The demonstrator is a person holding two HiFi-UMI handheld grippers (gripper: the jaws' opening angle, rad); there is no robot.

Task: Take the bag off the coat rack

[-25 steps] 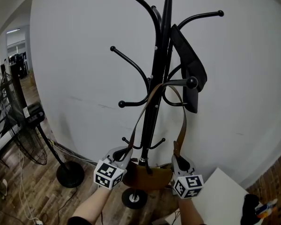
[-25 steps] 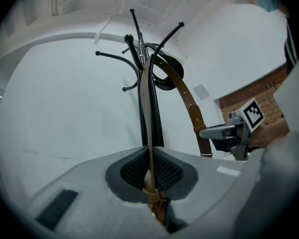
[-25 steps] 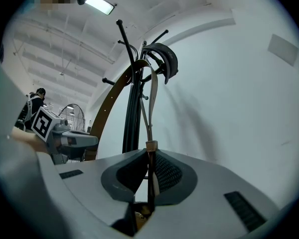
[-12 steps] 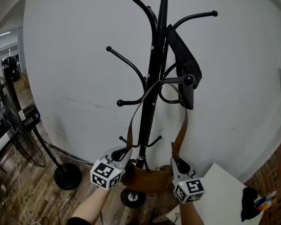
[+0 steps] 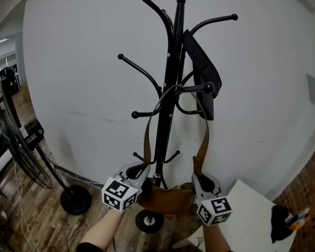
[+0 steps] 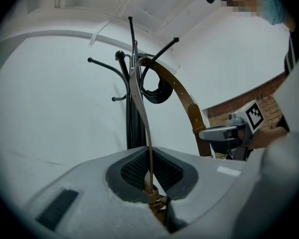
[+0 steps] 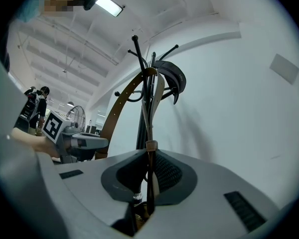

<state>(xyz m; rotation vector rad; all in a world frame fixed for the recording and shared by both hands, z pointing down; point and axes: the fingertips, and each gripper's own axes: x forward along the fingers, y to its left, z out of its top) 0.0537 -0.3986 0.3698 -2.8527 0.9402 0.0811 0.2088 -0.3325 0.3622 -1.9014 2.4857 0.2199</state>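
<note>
Now your left gripper (image 5: 139,169) and right gripper (image 5: 199,178) have fingers clamped on the limp strap (image 5: 203,140) just above the soft bag (image 5: 168,198); expect swinging.

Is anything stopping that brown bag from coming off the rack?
Yes: its strap is looped over a hook and has to clear the hook's knobbed tip. A black item hangs just above.

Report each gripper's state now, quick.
Left gripper: shut on the strap, its left run.
Right gripper: shut on the strap, its right run.
</note>
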